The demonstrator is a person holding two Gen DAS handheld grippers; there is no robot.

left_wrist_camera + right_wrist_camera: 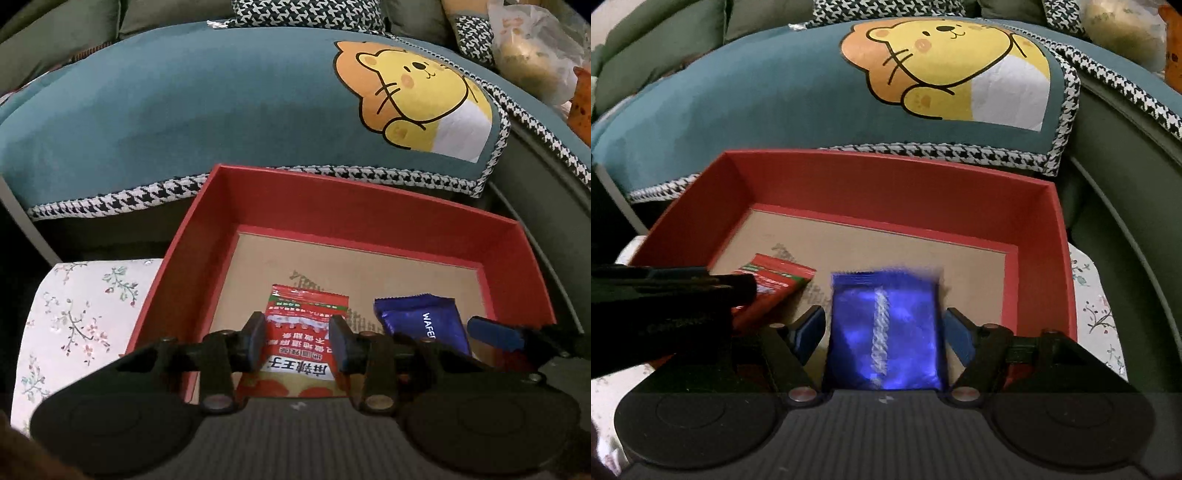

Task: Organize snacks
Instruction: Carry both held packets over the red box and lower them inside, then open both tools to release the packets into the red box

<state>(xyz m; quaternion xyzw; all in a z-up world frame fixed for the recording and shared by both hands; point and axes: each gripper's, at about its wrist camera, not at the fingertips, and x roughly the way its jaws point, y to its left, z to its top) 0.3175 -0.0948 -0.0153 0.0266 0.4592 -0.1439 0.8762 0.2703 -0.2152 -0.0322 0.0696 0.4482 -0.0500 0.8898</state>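
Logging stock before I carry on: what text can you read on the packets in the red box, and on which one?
"WAFER", last letter cut off by the left gripper: white print on the shiny blue foil packet.
Red and green plastic snack packet: large Chinese characters on a white band, upside down to the camera; I cannot read them reliably. Smaller lines too small.
Red cardboard box: no text.

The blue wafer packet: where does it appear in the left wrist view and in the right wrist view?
Left wrist view: blue wafer packet lies lower right, inside the red box, right of the red snack packet.
Right wrist view: lower centre, blurred, between the open right tongs.
Shared landmark: the lion cushion behind the box.
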